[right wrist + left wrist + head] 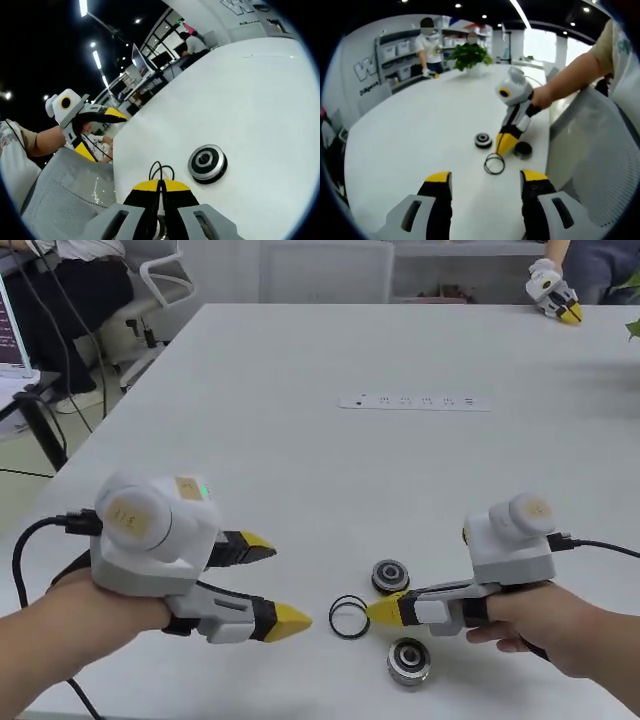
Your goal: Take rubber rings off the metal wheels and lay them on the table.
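Note:
A loose black rubber ring (349, 617) (494, 163) lies flat on the white table (300, 440). My right gripper (385, 610) (160, 186) has its yellow tips together at the ring's right edge, and thin black loops of the ring (161, 171) come out from between them. One metal wheel (390, 576) (483, 140) (207, 162) with a dark rim sits just beyond the tips. A second wheel (409, 660) (523, 149) lies nearer me, under the right gripper. My left gripper (275, 580) (486, 177) hovers open to the left of the ring, holding nothing.
A white power strip (415, 402) lies at mid-table. Another person's gripper (553, 290) rests at the far right corner, near a potted plant (468, 54). Office chairs (160, 280) stand along the left side. The table's near edge is close under both hands.

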Demonstrator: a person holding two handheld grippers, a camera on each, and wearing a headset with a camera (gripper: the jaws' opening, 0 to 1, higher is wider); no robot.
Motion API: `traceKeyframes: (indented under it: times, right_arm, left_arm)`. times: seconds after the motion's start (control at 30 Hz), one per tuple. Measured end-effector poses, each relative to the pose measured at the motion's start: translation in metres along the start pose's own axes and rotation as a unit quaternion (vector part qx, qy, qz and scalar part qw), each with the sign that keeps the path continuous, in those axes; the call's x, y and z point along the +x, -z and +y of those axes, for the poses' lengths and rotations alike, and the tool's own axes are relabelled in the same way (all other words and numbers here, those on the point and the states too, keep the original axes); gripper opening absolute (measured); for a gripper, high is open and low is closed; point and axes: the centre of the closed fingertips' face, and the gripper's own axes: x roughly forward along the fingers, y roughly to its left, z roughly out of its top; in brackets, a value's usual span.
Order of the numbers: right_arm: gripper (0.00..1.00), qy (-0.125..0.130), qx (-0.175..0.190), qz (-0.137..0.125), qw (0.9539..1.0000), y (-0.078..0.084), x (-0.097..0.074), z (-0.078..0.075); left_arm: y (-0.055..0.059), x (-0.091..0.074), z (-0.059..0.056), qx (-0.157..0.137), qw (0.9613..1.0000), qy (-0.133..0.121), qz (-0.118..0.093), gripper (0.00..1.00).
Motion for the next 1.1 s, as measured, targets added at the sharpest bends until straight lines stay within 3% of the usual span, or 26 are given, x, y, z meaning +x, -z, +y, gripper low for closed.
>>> traceKeyframes:
  times: [0.57, 1.1]
  right_arm:
    - [0.0, 0.013, -0.008, 0.005, 0.9999, 0.0023, 0.0022, -0.0045]
    - [0.1, 0.021, -0.044, 0.02, 0.9986, 0.0044, 0.0041, -0.0017]
  left_arm:
    - [0.0028, 0.0032, -0.0005, -0.005, 1.0, 0.004, 0.003, 0.55]
    - [0.0045, 0.0046, -0.0012, -0.007, 0.9999, 0.007, 0.007, 0.53]
